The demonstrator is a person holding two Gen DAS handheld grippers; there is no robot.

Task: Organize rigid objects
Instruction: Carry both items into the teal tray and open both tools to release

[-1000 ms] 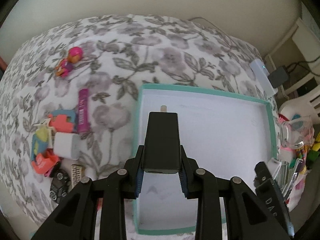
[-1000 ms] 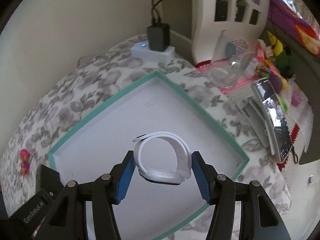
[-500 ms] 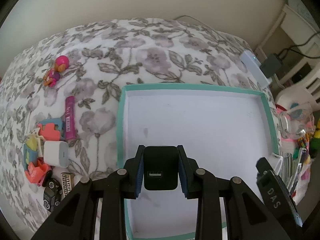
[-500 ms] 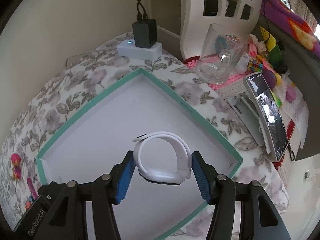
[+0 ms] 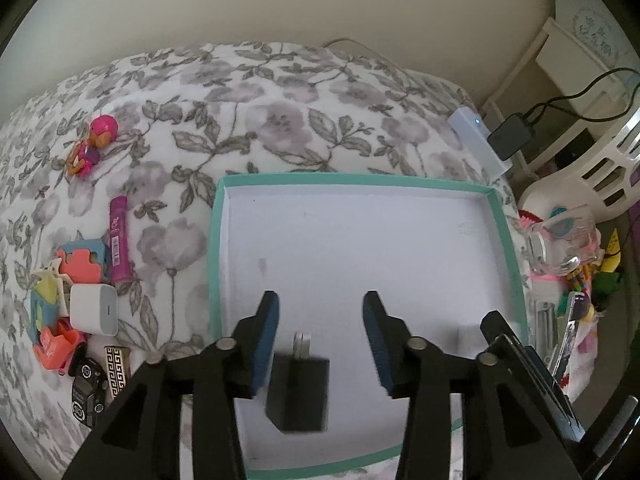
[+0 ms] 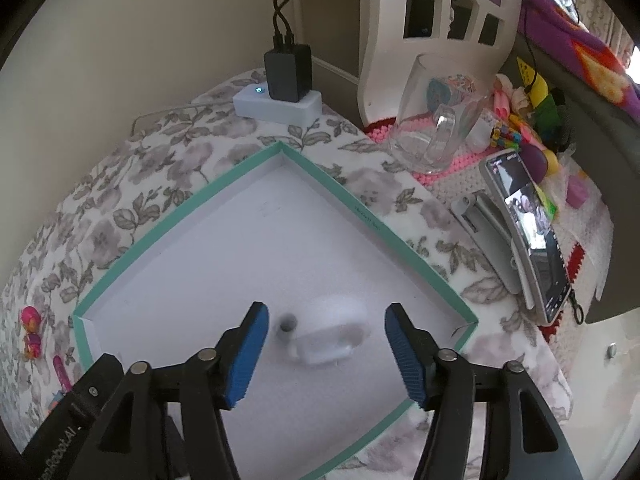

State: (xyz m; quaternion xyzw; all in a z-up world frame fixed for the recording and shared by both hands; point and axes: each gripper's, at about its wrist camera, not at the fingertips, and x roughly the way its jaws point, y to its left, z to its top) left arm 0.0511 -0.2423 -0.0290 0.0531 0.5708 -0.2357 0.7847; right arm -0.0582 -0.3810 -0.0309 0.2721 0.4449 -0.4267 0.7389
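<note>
A shallow teal-rimmed box [image 5: 214,240] with a white floor lies on the floral cloth; it also shows in the right wrist view [image 6: 332,188]. My left gripper [image 5: 320,344] is open above its near part, and a black USB charger [image 5: 298,392], motion-blurred, is below and between the fingers, free of them. My right gripper [image 6: 326,354] is open over the box, and a blurred white band [image 6: 330,340] is on or just above the box floor between the fingers. Loose items lie left of the box: a white charger [image 5: 94,308], a purple tube [image 5: 119,240], a pink doll [image 5: 90,146].
Puzzle pieces [image 5: 82,266], an orange toy [image 5: 54,346], a toy car [image 5: 88,390] and a patterned lighter [image 5: 117,368] lie by the white charger. Right of the box are a glass mug [image 6: 436,136], a phone on a stand [image 6: 528,236], a power strip [image 6: 278,106] and a white basket [image 6: 440,12].
Both grippers have opened. The black charger has left my left fingers and the white band has left my right fingers; both have dropped toward the box floor and are blurred.
</note>
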